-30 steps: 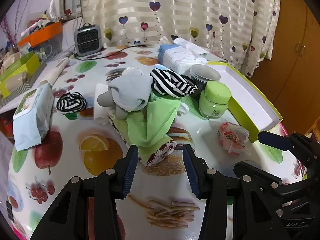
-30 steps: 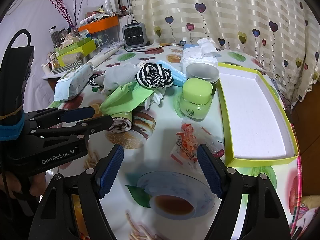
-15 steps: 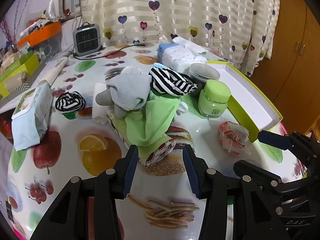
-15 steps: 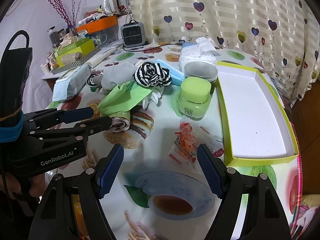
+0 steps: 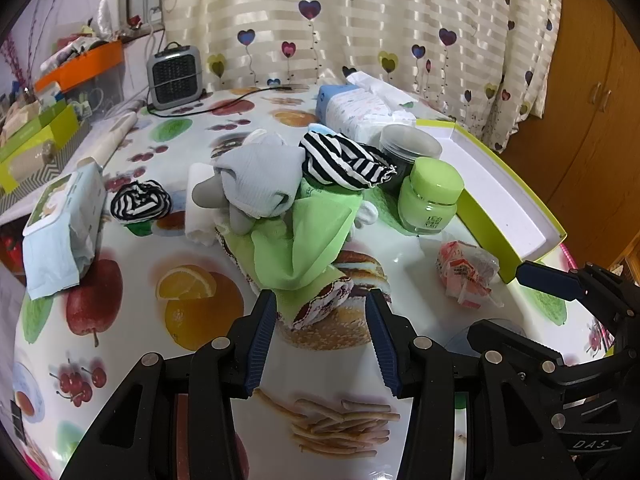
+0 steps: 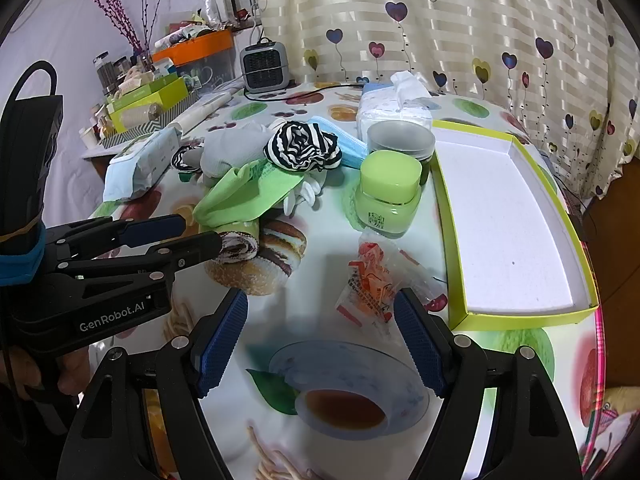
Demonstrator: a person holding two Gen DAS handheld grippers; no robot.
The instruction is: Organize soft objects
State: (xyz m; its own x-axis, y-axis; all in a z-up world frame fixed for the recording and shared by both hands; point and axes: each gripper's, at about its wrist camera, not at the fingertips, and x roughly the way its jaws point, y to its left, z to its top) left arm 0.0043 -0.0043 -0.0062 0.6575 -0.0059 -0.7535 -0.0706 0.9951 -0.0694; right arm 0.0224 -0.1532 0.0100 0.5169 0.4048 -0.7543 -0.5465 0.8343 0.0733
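Left wrist view is showing the left gripper (image 5: pixel 320 312) hovering, fingers spread and holding nothing, near the green cloth (image 5: pixel 304 240); pinching its nearest fold should work best.

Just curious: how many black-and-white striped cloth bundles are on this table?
2: one black-and-white striped cloth bundle atop the pile by the green jar; the other beside the wipes pack. More may be buried.

Home: heart-print curtain (image 5: pixel 360 20), fruit-print tablecloth (image 5: pixel 132 320), wooden wardrobe (image 5: pixel 592 92)
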